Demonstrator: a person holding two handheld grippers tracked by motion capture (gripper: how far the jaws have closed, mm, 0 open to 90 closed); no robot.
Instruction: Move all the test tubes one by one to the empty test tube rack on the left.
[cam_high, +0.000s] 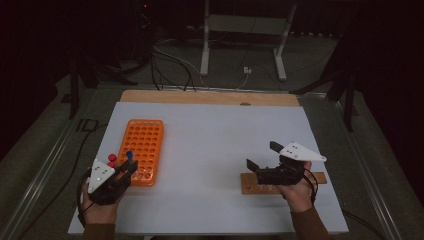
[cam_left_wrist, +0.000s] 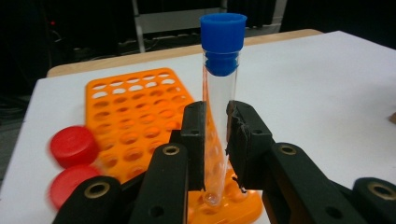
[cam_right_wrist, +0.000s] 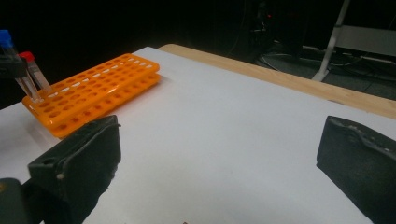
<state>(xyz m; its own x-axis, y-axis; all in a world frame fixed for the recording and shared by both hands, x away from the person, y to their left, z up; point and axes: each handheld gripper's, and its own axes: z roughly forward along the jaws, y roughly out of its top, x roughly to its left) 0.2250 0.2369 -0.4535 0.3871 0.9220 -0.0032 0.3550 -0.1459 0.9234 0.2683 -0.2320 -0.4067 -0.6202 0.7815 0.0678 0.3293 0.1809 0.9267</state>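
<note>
Left gripper (cam_left_wrist: 215, 140) clamps a blue-capped tube (cam_left_wrist: 218, 93) over the orange rack's (cam_left_wrist: 135, 116) near corner, not yet seated; two red-capped tubes (cam_left_wrist: 74, 145) wait beside; right gripper (cam_right_wrist: 219, 154) gapes empty.

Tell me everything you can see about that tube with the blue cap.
The tube is a clear, slim cylinder, glass or plastic, with a rounded bottom and a blue ribbed cap. It looks empty. It stands nearly upright, clamped at mid-length by the left gripper, its bottom over the near end of the orange rack.
</note>
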